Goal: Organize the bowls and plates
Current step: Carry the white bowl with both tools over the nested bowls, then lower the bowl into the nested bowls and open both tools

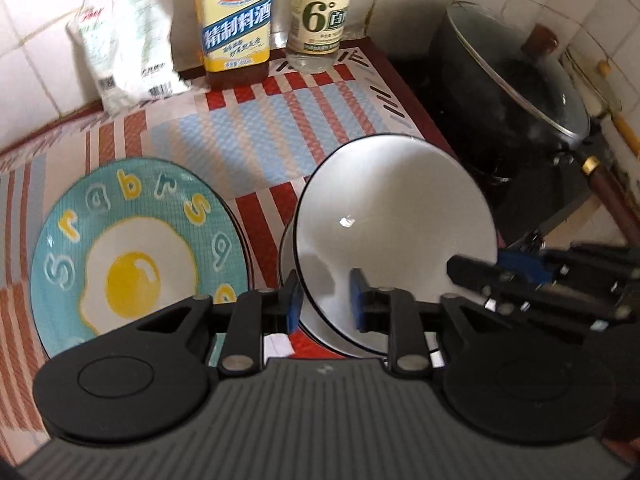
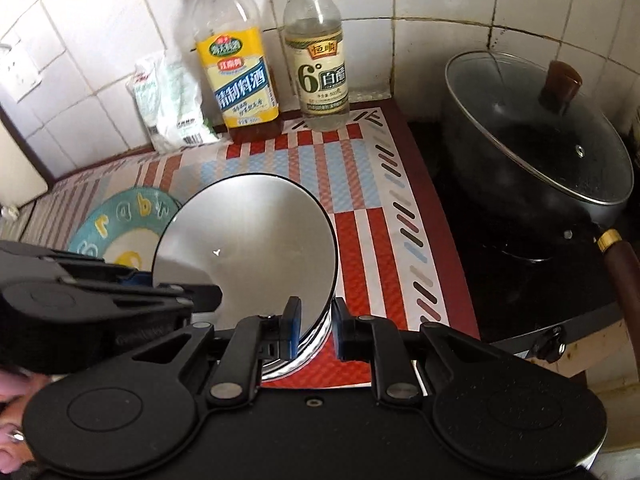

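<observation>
In the left wrist view, the left tool (image 1: 326,300) straddles the near rim of the tilted white bowl (image 1: 400,216) at lower centre, pads apart and not clamping; the egg plate (image 1: 132,248) lies lower left on the counter (image 1: 248,136). In the right wrist view, the right tool (image 2: 316,330) brackets that bowl's (image 2: 248,236) lower right rim, jaws narrow; I cannot tell whether they pinch it.

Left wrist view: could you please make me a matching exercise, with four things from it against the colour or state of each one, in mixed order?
Things:
1. plate
2. upper bowl
3. pan
4. left bottle

Colour or state:
a. dark, covered by a glass lid
b. yellow label, standing at the tiled wall
c. turquoise, with a fried-egg picture
d. white with a dark rim, tilted

Pairs: 1-c, 2-d, 3-a, 4-b.
</observation>
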{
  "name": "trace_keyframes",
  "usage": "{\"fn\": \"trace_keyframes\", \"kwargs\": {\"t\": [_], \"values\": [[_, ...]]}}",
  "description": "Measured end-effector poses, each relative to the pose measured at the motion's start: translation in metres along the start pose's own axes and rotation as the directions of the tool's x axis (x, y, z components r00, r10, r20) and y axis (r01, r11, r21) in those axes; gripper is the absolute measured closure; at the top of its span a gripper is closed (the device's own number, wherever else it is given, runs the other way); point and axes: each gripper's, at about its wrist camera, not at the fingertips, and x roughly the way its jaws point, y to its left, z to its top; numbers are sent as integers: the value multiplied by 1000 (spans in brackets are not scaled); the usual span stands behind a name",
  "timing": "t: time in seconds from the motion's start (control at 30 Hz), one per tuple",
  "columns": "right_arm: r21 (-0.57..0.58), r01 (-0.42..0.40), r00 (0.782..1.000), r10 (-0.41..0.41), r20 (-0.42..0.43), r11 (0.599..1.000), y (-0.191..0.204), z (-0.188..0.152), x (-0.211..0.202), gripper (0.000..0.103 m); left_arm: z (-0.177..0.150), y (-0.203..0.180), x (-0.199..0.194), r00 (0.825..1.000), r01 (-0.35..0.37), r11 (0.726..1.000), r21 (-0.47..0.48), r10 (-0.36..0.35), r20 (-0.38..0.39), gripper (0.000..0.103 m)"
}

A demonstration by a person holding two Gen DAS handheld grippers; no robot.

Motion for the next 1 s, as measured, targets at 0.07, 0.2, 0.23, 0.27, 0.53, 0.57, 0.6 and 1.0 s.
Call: {"fn": "trace_keyframes", "kwargs": {"t": [0.07,0.2,0.23,0.27,0.53,0.57,0.6,1.0], "values": [[-15,2,1000,-2,-2,1000,1,-4,1,83,-1,3,-4,1000,23,999,-48,-23,3,73],[-36,4,1000,-3,27,999,0,-10,0,82,-5,4,-17,998,22,997,-79,-18,53,56],[-48,8,999,-6,40,999,0,-12,0,82,-6,3,-22,997,4,997,-75,2,79,52],[-62,7,999,-4,46,998,1,-13,-1,81,-7,2,-25,995,-1,998,-64,8,101,53],[-22,-104,991,106,85,994,-4,-24,-18,81,-26,-6,-50,987,-22,1000,-11,24,157,94],[-25,-118,988,120,100,993,-4,-27,-23,81,-29,-6,-53,987,-6,1000,-9,8,160,97],[-34,-129,985,132,116,991,-4,-30,-28,81,-33,-7,-56,986,4,1000,-8,-2,164,97],[-151,-169,957,199,211,974,-6,-63,-103,56,-70,-26,-106,981,41,999,-13,-37,191,96]]}}
